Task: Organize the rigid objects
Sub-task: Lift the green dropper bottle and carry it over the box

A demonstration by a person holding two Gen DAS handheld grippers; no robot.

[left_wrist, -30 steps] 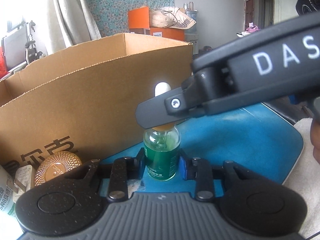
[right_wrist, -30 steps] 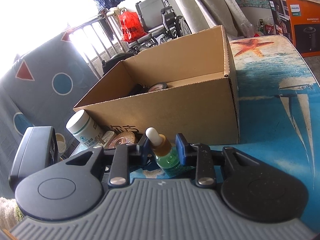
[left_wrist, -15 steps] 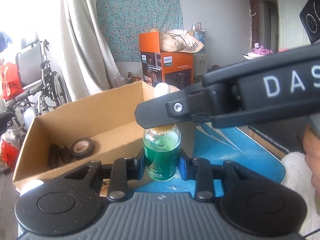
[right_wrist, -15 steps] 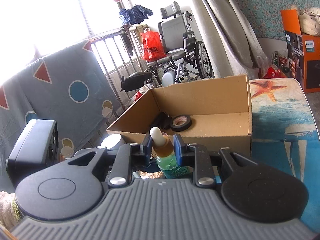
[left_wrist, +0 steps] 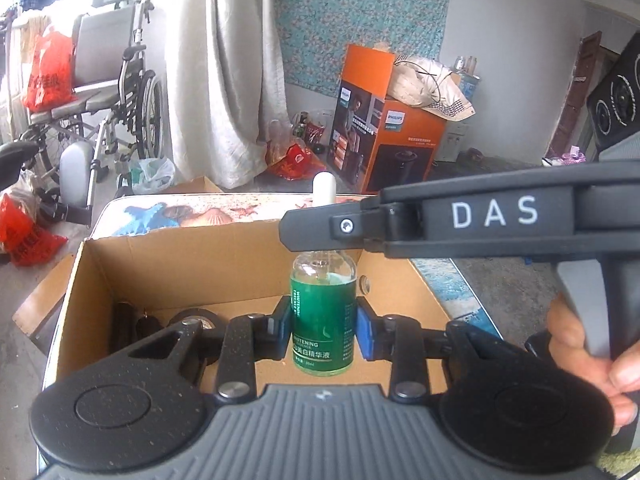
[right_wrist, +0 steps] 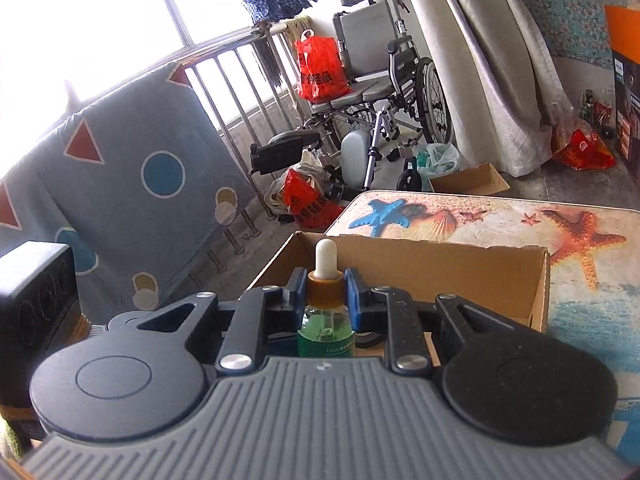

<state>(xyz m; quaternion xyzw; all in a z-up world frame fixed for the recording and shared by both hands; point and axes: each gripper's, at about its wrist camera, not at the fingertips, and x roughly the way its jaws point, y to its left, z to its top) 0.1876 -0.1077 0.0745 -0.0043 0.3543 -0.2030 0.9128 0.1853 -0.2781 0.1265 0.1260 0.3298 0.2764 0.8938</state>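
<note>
A green dropper bottle (left_wrist: 323, 320) with a white bulb and an amber collar hangs upright over the open cardboard box (left_wrist: 192, 264). My left gripper (left_wrist: 323, 328) is shut on its green body, blue pads on both sides. From the right, my right gripper (left_wrist: 316, 232) crosses above, a person's hand (left_wrist: 580, 344) on its grip. In the right wrist view, the right gripper (right_wrist: 326, 292) has its jaws closing on the amber collar of the bottle (right_wrist: 325, 332), and the pads touch it. The box (right_wrist: 440, 272) lies just beyond.
In the box lie a black tape roll (left_wrist: 196, 320) and dark small items (left_wrist: 124, 320) at the left end. The box stands on a table (right_wrist: 580, 308) with a sea print. A wheelchair (left_wrist: 100, 120), red bags and an orange carton (left_wrist: 384, 136) stand on the floor beyond.
Both grippers have risen with the bottle, from the table in front of the box wall to above its open top. The inside of the box has come into view.
</note>
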